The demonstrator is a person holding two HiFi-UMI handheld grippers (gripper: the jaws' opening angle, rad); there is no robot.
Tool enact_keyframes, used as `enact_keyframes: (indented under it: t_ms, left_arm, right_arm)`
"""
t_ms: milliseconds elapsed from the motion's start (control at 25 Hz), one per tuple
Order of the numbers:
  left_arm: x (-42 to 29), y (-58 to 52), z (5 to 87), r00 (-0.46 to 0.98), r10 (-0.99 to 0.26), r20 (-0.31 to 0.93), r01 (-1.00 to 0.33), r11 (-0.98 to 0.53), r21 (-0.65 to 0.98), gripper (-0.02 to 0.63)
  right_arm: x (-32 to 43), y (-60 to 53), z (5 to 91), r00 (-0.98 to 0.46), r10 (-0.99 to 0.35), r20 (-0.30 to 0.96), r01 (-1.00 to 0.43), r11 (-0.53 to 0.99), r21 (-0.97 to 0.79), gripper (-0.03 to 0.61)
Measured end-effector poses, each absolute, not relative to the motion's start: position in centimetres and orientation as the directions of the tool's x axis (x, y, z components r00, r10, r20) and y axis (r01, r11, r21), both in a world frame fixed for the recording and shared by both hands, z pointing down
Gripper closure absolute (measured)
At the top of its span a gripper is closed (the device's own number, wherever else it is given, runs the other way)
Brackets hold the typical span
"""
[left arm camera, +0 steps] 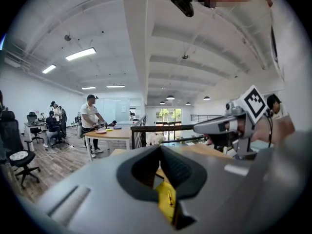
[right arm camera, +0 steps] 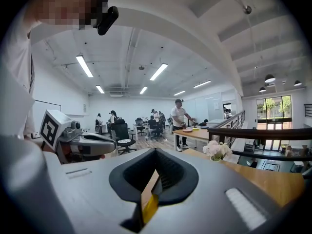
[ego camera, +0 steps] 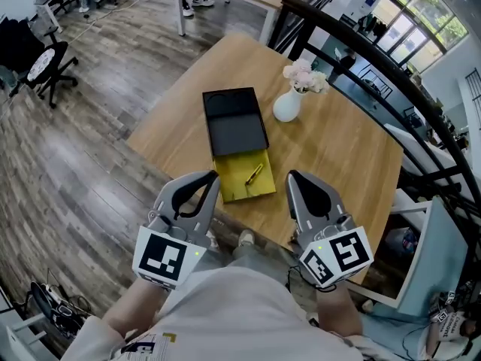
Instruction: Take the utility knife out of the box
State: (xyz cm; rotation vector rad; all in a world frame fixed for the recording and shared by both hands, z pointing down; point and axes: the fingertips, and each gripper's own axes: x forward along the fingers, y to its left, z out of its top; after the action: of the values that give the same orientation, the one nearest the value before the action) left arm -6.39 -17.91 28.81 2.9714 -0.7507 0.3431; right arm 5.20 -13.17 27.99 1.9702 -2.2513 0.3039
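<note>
**Head view.** A wooden table (ego camera: 338,153) carries an open box (ego camera: 234,122). Its black lid lies flat at 12 o'clock, and its yellow tray (ego camera: 239,190) sits at 6 o'clock, nearest the person. The utility knife (ego camera: 254,174) lies slantwise in the tray, uncovered and free to be lifted. A white vase (ego camera: 287,105) of pale flowers (ego camera: 304,75) stands at the box's 2 o'clock, clear of any reach. The left gripper (ego camera: 213,177) hangs just at the tray's 9 o'clock edge, and the right gripper (ego camera: 293,175) is near its 3 o'clock. They flank the tray, probably as a ready stance before one goes in.

**Left gripper view.** The jaws are pressed together with nothing pinched. Through the slit below the tips show the tray (left arm camera: 165,191) and the knife (left arm camera: 169,197), so this gripper is aimed at it. The right gripper (left arm camera: 196,127) shows at 3 o'clock.

**Right gripper view.** The jaws are likewise closed and empty, with a sliver of yellow tray (right arm camera: 150,208) below. The left gripper (right arm camera: 118,144) sits at 9 o'clock and the flowers (right arm camera: 217,150) at 3. Either gripper must spread its jaws before taking the knife.
</note>
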Motion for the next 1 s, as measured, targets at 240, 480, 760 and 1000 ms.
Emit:
enact_keyframes:
  t_ms: [240,480,760,1000]
  left_arm:
    - [-5.1,-17.8,29.2,0.838,-0.483,0.255,-0.501,-0.866,0.006,0.612]
    - [-4.3,-17.5,29.7,0.824,-0.499,0.268,-0.515,-0.857,-0.013,0.612]
    - [-2.8,-18.2,31.9,0.819,-0.492,0.295,-0.512,-0.859,-0.011,0.612]
    - [-2.0,-19.1,34.2,0.814,-0.49,0.312,-0.518,-0.855,0.01,0.612]
  right_arm:
    - [6.6,-13.4,28.6,-0.184,-0.951,0.247,-0.982,0.168,-0.085,0.578]
    - [7.5,-13.3,30.3,-0.264,-0.912,0.314,-0.964,0.24,-0.115,0.577]
    - [6.4,-15.2,33.4,-0.403,-0.806,0.435,-0.909,0.406,-0.089,0.531]
    - [6.6,-16.4,37.1,-0.416,-0.728,0.545,-0.869,0.496,-0.001,0.494]
